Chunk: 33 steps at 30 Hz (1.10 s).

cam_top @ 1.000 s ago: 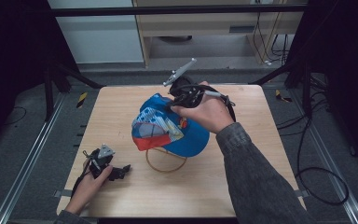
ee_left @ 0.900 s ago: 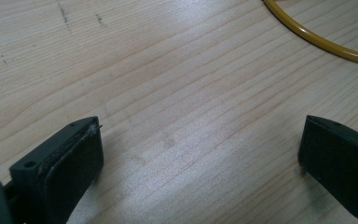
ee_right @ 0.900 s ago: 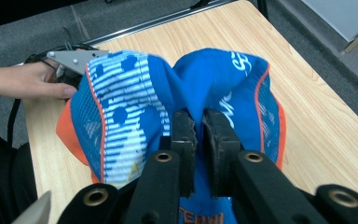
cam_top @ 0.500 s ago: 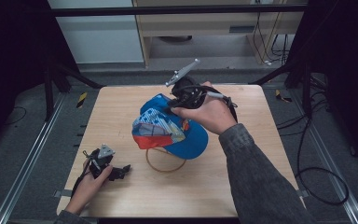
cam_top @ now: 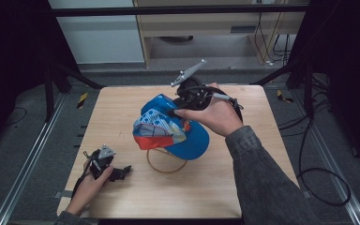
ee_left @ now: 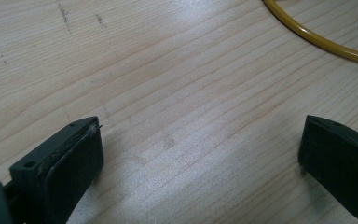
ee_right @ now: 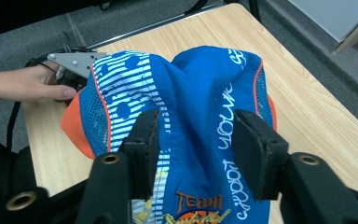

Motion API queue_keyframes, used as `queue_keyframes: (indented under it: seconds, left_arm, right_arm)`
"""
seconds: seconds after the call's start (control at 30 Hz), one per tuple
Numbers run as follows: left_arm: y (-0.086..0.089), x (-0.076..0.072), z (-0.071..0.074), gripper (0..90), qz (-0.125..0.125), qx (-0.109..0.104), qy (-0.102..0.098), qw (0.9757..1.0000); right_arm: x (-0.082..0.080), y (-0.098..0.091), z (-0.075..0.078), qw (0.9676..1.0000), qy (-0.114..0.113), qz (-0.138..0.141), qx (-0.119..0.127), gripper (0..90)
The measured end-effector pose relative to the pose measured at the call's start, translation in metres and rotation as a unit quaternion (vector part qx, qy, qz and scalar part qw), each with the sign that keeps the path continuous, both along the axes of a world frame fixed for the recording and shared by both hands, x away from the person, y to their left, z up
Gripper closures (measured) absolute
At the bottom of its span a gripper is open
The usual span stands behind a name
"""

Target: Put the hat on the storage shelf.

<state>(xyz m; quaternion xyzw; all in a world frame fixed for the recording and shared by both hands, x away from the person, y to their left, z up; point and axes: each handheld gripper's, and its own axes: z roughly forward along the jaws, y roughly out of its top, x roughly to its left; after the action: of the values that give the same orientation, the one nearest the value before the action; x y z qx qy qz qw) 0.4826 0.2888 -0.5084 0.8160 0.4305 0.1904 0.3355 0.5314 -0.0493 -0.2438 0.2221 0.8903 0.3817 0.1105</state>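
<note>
A light wooden table [cam_top: 122,108] fills mid-frame. A blue cap [cam_top: 173,129] lies at its centre, over a yellow ring [cam_top: 166,168] just below it.

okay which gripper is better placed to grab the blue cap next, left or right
Right, probably. The right gripper sits over the blue cap, its just-opened jaws straddling a pinched fold of fabric. The left gripper rests open on the table, away from the cap.
</note>
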Motion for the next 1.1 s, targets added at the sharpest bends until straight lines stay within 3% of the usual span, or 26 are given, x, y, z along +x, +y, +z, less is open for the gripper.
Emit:
queue_keyframes:
  seconds: [0.93,1.1]
  left_arm:
    - [0.000,0.000,0.000,0.0,-0.001,-0.001,0.000,1.0000]
    - [0.000,0.000,0.000,0.0,0.000,0.000,0.000,1.0000]
  right_arm:
    - [-0.007,-0.021,-0.001,0.9978,-0.048,-0.045,0.013,8.0]
    - [-0.009,-0.026,-0.003,0.9972,-0.054,-0.045,0.026,7.0]
